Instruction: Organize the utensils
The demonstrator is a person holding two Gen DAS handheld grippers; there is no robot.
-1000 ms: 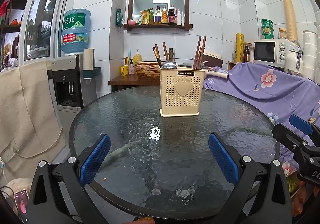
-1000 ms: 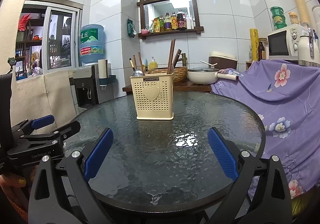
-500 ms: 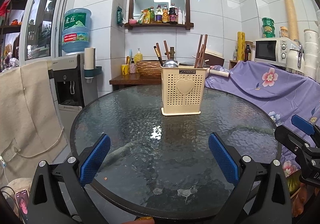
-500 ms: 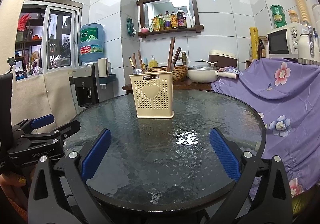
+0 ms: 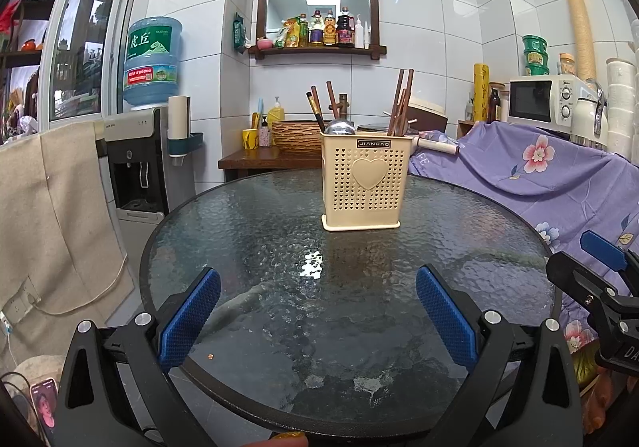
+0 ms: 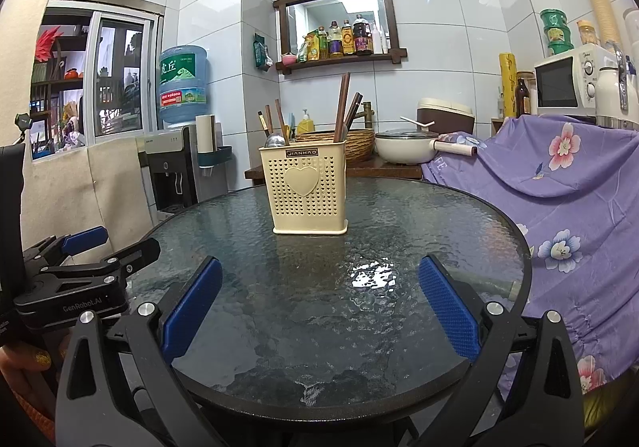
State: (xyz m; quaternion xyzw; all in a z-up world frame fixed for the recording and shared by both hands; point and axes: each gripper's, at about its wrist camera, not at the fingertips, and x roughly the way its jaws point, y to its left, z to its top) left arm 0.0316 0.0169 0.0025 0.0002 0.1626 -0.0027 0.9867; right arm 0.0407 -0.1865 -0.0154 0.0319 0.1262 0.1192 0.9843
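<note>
On the far half of the round glass table (image 5: 223,247), a cream perforated utensil holder (image 5: 365,185) is standing upright, with dark wooden chopsticks (image 5: 401,103) and a metal spoon (image 5: 339,126) being held inside it. Both the left gripper (image 5: 317,307) and the right gripper (image 6: 317,299) are being held spread wide and empty near the table's front edge, well apart from the holder. The chopsticks are judged light, stiff and smooth, best pinched on their exposed upper ends, while the plastic holder is likely to be tipped if sticks are dragged sideways.
</note>
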